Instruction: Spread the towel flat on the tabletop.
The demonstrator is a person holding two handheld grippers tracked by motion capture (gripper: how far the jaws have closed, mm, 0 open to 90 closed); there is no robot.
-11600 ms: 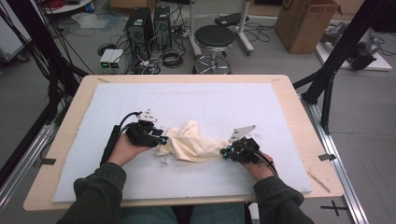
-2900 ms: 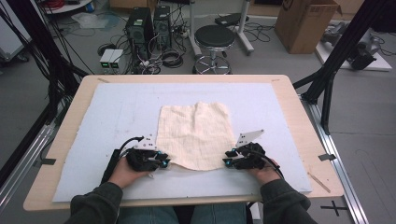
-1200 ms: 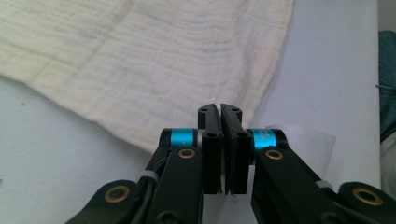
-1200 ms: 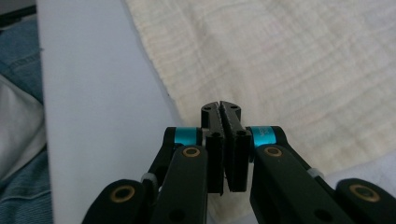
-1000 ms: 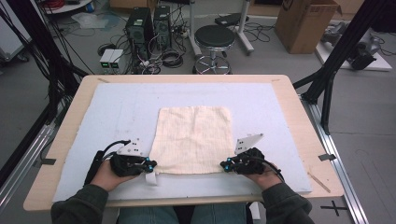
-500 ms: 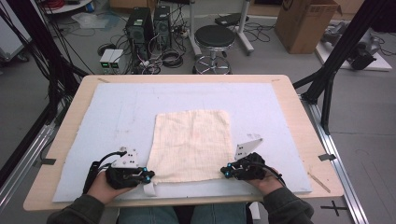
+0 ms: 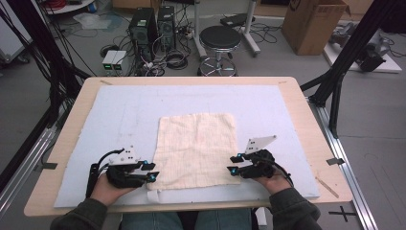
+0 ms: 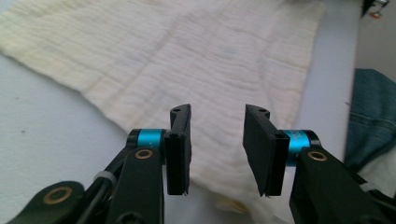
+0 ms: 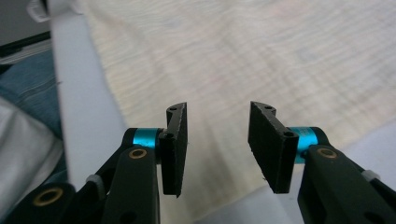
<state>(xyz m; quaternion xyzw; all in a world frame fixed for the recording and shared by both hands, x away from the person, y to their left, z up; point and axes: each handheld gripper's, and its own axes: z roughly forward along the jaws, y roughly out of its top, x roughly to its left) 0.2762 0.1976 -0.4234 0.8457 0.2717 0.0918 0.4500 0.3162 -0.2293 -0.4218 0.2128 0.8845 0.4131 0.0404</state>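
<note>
At the desk's [image 7: 306,120] near edge | cream crinkled square cloth [image 7: 197,148] is lying flat on the pale blue mat [image 7: 124,110] | left claw [image 7: 152,172] and right claw [image 7: 231,165] are flanking its near corners, jaws just opening and parted, gripping nothing, likely releasing after spreading it.

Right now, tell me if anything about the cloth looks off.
The cloth lies spread flat but slightly askew on the mat. Its near left corner is bunched and turned under, by the open left gripper. Nothing looks torn or stained.

Black grippers [image 7: 149,171], cyan collars, olive sleeves [image 7: 81,215]
</note>
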